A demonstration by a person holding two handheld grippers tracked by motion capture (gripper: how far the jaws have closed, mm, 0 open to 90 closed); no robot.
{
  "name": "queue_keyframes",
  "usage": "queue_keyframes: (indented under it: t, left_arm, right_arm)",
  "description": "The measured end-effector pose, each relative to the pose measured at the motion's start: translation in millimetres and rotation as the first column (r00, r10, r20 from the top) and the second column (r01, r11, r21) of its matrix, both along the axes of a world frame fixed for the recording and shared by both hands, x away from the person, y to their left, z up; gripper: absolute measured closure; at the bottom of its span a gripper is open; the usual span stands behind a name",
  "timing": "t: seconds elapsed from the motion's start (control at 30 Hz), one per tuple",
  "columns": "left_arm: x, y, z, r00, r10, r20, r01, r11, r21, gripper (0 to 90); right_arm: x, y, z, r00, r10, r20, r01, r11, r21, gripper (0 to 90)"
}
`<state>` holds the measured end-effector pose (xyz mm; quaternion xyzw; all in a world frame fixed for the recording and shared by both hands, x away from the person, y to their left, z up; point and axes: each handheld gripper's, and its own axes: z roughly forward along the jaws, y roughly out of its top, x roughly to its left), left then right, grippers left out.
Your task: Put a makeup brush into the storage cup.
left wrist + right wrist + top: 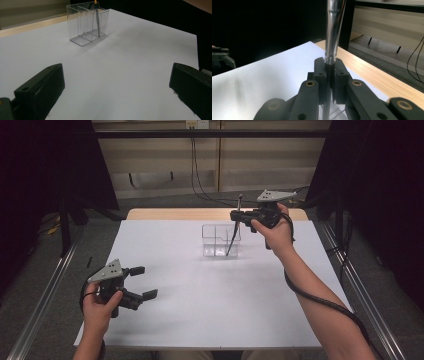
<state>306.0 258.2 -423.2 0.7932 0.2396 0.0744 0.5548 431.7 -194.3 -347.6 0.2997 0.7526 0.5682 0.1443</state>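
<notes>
A clear plastic box with dividers [212, 240] stands on the white table top, right of centre toward the back. My right gripper [236, 215] hovers just above its right side, shut on a slim dark pen [233, 236] that slants down into the box. In the right gripper view the jaws [329, 67] clamp the pen's silver shaft [334, 32], which rises upward. In the left gripper view the box [86, 25] stands ahead with the pen [97, 23] inside its right part. My left gripper [144, 282] rests at the front left, open, with nothing between its fingers [116, 75].
A white sheet [210, 295] covers the table, with a strip of bare wood [165, 214] along the far edge. Metal rails [45, 290] run along both sides. Cables [200, 185] hang behind the table. A black cable [320, 300] trails along the right forearm.
</notes>
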Motion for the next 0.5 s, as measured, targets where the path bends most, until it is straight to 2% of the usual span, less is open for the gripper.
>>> queue_keyframes:
  t: [0.5]
  left_arm:
    - [-1.5, 0.6, -0.2, 1.0000, 0.005, -0.003, -0.006, 0.9999, -0.010, 0.1]
  right_arm:
    - [10.9, 0.0, -10.3, 0.9980, -0.064, 0.003, 0.064, 0.998, -0.024, 84.2]
